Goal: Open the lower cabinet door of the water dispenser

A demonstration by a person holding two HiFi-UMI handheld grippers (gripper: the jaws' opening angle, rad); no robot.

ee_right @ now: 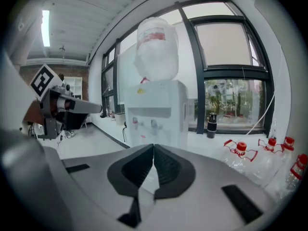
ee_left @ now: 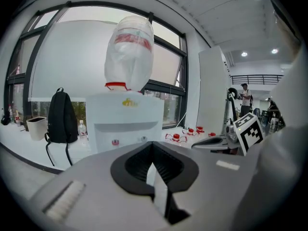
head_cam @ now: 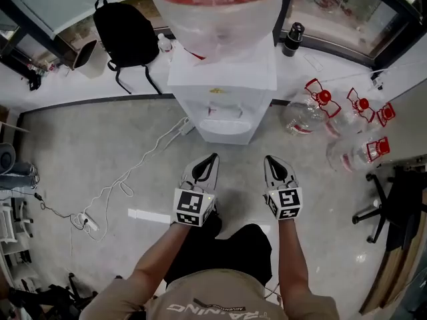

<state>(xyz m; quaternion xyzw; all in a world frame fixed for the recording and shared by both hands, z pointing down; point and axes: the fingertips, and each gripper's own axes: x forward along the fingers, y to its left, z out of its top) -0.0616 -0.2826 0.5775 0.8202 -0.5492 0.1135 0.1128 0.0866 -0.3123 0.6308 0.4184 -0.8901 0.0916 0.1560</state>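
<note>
Around me: a black backpack (head_cam: 123, 29) leans on the white ledge (head_cam: 60, 92) under big dark-framed windows (ee_left: 62, 57), with a black flask (head_cam: 291, 39) further right along that ledge. Past the flask there's a bunch of clear jugs with red caps (head_cam: 320, 109). Below the backpack, a white cable (head_cam: 143, 162) snakes over the grey floor (head_cam: 87, 152) to a power strip (head_cam: 87, 222).

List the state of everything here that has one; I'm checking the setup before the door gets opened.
left tongs: shut, empty.
right tongs: shut, empty.
water bottle: inverted, seated on the water dispenser.
lower cabinet door: out of sight, cannot tell.
backpack: upright, by the window.
black flask: upright.
spare bottles: red caps on.
</note>
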